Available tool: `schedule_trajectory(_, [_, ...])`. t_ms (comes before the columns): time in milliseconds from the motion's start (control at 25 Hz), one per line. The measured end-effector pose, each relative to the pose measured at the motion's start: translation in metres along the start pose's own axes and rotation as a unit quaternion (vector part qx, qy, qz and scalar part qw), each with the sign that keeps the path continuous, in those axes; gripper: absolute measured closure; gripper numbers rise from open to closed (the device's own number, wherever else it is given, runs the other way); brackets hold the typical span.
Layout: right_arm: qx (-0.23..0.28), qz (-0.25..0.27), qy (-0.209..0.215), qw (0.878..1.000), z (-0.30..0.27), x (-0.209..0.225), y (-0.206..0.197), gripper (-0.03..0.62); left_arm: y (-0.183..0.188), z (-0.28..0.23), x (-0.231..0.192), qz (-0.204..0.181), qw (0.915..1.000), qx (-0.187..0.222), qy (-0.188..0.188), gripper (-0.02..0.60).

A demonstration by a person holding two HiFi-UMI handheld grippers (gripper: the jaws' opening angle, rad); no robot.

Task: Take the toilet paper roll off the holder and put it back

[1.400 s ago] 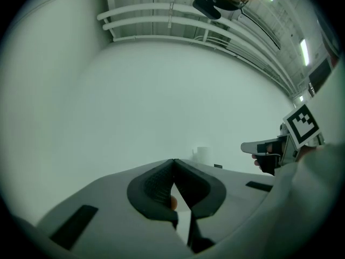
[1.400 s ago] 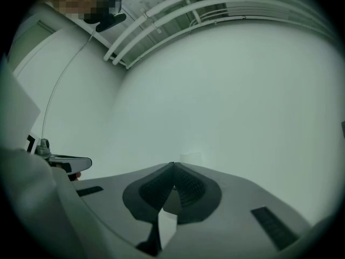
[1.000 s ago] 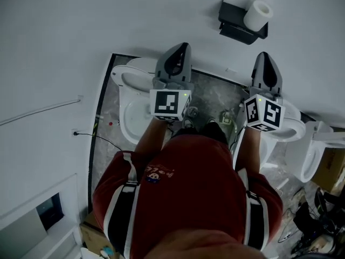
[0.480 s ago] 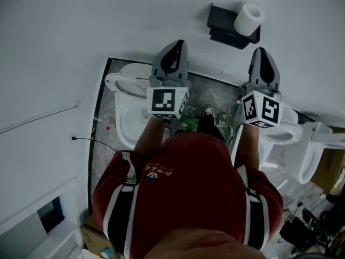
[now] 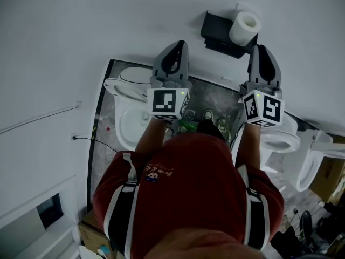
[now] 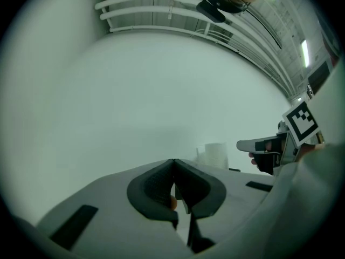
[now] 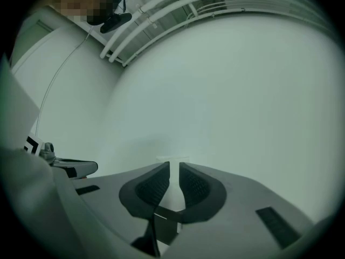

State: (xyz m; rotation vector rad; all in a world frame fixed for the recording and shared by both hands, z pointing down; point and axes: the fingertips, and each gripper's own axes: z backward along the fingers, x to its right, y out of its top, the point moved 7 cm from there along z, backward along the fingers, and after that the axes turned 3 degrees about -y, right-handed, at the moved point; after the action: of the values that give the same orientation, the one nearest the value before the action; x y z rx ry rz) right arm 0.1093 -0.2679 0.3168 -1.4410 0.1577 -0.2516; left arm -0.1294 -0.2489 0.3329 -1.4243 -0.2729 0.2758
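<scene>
A white toilet paper roll (image 5: 245, 28) sits on a black holder (image 5: 217, 28) fixed to the white wall, at the upper right of the head view. My right gripper (image 5: 260, 52) points up just below the roll, apart from it. Its jaws are opening, with a narrow gap and nothing between the pads (image 7: 157, 185); a pale shape shows through the gap. My left gripper (image 5: 178, 48) is held up to the left of the holder with its jaws shut and empty (image 6: 173, 163). In the left gripper view, the roll (image 6: 216, 155) shows ahead to the right, beside the right gripper (image 6: 265, 145).
Below my arms stand white toilets, one at the left (image 5: 125, 120) and others at the right (image 5: 283, 139) (image 5: 310, 158), on a grey floor (image 5: 213, 99). A thin cable (image 5: 38, 117) runs along the wall at the left. My red shirt fills the lower middle.
In the head view, the roll and holder have come closer to the right gripper, which now reaches just under the roll. The left gripper keeps its place.
</scene>
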Motion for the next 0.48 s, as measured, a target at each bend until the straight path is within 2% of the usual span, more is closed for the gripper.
schedule_trajectory(200, [-0.018, 0.009, 0.036, 0.999, -0.021, -0.002, -0.004, 0.369, -0.002, -0.011, -0.003, -0.003, 0.9999, -0.003, 0.01, 0.563])
schedule_trajectory(480, [-0.046, 0.032, 0.071, 0.996, -0.048, -0.003, -0.004, 0.252, -0.002, -0.024, -0.007, -0.006, 0.9997, -0.003, 0.025, 0.563])
